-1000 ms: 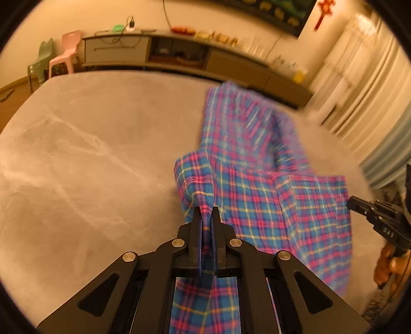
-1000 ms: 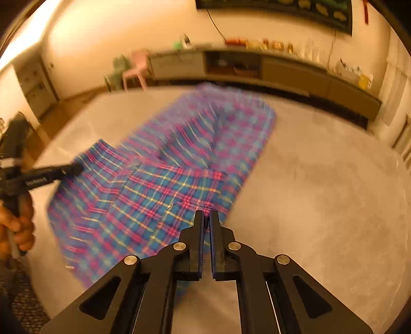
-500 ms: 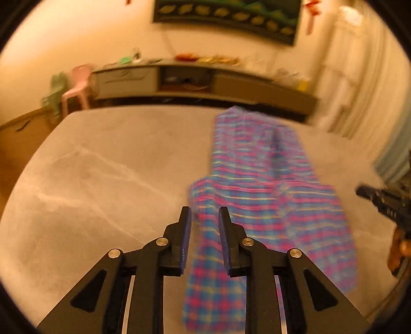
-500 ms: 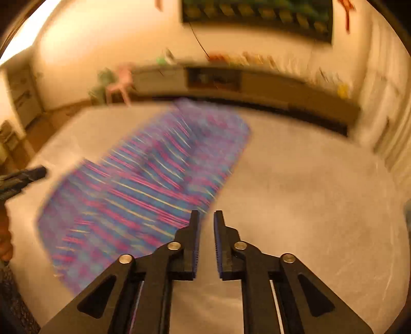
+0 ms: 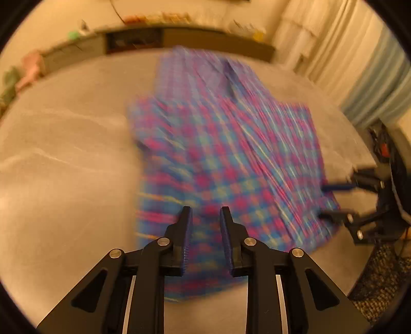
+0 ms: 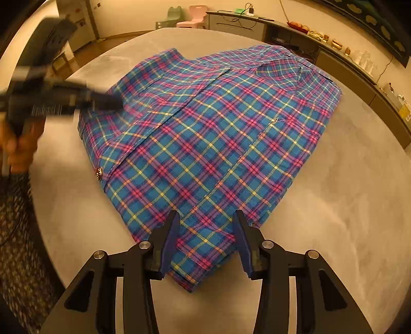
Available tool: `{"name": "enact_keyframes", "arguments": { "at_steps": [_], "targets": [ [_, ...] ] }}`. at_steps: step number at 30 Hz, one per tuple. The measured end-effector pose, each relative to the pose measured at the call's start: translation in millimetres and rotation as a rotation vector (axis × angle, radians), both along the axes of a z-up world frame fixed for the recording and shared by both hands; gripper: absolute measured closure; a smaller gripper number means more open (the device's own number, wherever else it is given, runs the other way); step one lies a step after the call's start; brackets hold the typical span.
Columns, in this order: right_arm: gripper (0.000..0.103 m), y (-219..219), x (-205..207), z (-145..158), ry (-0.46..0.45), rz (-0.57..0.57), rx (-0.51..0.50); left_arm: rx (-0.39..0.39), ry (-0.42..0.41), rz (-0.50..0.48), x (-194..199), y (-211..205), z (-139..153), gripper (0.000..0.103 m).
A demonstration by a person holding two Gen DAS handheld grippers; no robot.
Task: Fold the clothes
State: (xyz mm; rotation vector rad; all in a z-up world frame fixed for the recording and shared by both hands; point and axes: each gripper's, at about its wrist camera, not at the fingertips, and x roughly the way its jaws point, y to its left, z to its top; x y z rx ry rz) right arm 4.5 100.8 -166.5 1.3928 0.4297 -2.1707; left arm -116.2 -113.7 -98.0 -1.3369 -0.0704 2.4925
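Observation:
A blue, pink and yellow plaid shirt (image 6: pixel 218 133) lies folded flat on a grey marbled table (image 6: pixel 346 192). It shows blurred in the left wrist view (image 5: pixel 223 159). My right gripper (image 6: pixel 205 215) is open and empty, its fingers straddling the shirt's near corner just above the cloth. My left gripper (image 5: pixel 204 212) is open and empty over the shirt's near edge. The left gripper also shows blurred at the left of the right wrist view (image 6: pixel 102 101), by the shirt's far left edge. The right gripper shows in the left wrist view (image 5: pixel 336 200), at the shirt's right edge.
A long low cabinet (image 6: pixel 295 33) with small items runs along the back wall. Pink (image 6: pixel 195 16) and green (image 6: pixel 172 15) child chairs stand near it. Curtains (image 5: pixel 359 64) hang at the right. A patterned rug (image 6: pixel 18 231) lies beside the table's left edge.
Both grippers let go of the shirt and opened. The shirt dropped flat onto the table. Both grippers have since moved back down close over its near edges.

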Motion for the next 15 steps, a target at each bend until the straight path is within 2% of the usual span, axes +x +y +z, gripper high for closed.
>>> {"name": "enact_keyframes", "arguments": {
  "at_steps": [1, 2, 3, 6, 9, 10, 11, 12, 13, 15],
  "targets": [
    [0.058, 3, -5, -5, -0.024, -0.003, -0.023, 0.007, 0.013, 0.038, -3, -8, 3, 0.064],
    [0.058, 7, -9, -9, -0.049, -0.006, -0.046, 0.013, 0.024, 0.078, -6, -16, 5, 0.047],
    [0.058, 13, -23, -16, -0.066, -0.030, -0.081, 0.020, 0.024, 0.096, -13, -18, 3, 0.042],
    [0.058, 24, -52, -31, -0.090, -0.100, -0.151, 0.042, 0.020, 0.139, -36, -21, -5, 0.041],
    [0.058, 21, -74, -46, -0.097, -0.126, -0.188, 0.021, 0.018, 0.102, -54, -14, -2, 0.041],
    [0.058, 19, -80, -53, -0.099, -0.126, -0.188, -0.001, 0.015, 0.089, -60, -10, -4, 0.045],
    [0.058, 16, -84, -61, -0.103, -0.124, -0.183, -0.023, 0.012, 0.075, -67, -5, -6, 0.070],
    [0.058, 13, -88, -67, -0.106, -0.121, -0.176, -0.021, -0.008, 0.063, -70, -1, -7, 0.087],
    [0.058, 10, -88, -75, -0.112, -0.117, -0.170, -0.016, -0.029, 0.051, -73, 3, -9, 0.096],
    [0.058, 7, -92, -87, -0.105, -0.108, -0.166, 0.030, 0.000, 0.017, -73, 7, 3, 0.098]
  ]
}}
